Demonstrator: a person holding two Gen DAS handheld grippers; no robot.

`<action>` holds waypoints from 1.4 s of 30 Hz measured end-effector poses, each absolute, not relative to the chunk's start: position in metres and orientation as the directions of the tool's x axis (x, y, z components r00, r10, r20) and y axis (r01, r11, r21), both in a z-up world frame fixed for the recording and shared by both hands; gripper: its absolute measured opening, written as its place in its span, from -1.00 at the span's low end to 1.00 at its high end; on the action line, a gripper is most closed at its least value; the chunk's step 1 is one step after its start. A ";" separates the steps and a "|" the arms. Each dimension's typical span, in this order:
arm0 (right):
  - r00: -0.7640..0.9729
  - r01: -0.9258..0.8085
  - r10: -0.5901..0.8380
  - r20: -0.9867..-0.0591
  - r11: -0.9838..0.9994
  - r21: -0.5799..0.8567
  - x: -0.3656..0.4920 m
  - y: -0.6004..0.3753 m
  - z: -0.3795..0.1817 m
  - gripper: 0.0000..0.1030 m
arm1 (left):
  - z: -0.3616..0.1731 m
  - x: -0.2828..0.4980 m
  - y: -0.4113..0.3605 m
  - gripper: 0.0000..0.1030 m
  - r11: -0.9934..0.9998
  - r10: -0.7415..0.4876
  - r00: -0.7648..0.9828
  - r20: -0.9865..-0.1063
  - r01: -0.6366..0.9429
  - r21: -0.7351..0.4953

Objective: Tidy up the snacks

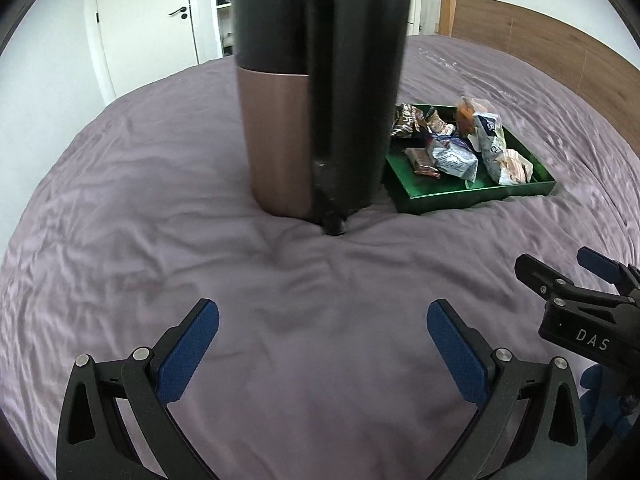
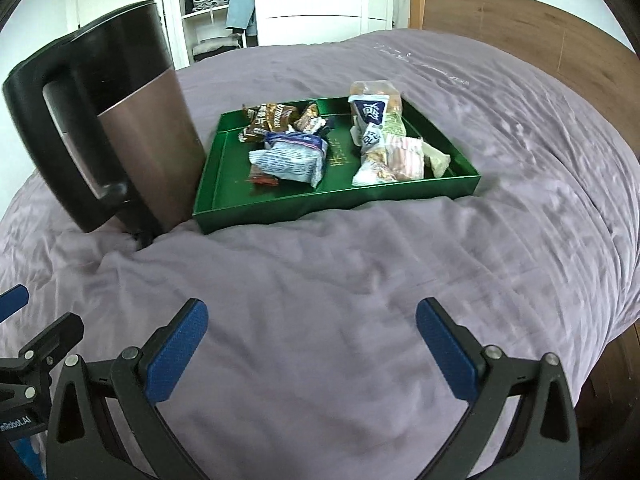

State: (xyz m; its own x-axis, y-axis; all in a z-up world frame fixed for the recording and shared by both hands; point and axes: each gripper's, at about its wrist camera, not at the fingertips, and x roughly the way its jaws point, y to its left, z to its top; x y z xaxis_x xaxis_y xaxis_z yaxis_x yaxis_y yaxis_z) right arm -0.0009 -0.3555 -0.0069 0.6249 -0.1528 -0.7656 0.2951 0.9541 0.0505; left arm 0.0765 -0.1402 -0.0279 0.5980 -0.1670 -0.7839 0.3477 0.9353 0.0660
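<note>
A green tray [image 2: 280,204] lies on the purple bed and holds several wrapped snacks: a blue-and-white packet [image 2: 288,160], brown wrappers [image 2: 268,118] and pale packets [image 2: 392,160]. The tray [image 1: 472,194] and snacks [image 1: 456,156] also show in the left wrist view, at the right behind the kettle. My left gripper [image 1: 322,344] is open and empty above the bedsheet. My right gripper [image 2: 312,344] is open and empty, well short of the tray. Each gripper shows at the edge of the other's view.
A tall black and copper kettle [image 1: 312,120] stands on the bed just left of the tray, also in the right wrist view [image 2: 132,136]. A wooden headboard [image 2: 520,24] is at the far right. White wardrobe and door stand behind the bed.
</note>
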 end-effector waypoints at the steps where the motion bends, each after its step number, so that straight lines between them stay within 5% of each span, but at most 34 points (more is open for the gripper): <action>1: 0.624 0.295 -0.152 -0.766 0.954 0.051 0.000 -0.357 -0.008 1.00 | -0.029 0.077 -0.141 0.98 0.935 -0.169 0.597 -0.784 0.348 0.064; 42: 0.635 0.250 -0.143 -0.759 0.968 0.026 0.007 -0.364 -0.010 1.00 | -0.040 0.091 -0.153 0.98 0.938 -0.179 0.595 -0.784 0.343 0.046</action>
State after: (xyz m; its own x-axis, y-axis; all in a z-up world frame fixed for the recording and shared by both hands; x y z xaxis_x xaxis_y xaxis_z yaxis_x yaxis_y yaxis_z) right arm 0.0071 -0.3637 -0.0096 0.6345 -0.1434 -0.7595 0.2499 0.9679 0.0260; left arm 0.0906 -0.1530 -0.0404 0.5949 -0.1790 -0.7836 0.3428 0.9383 0.0459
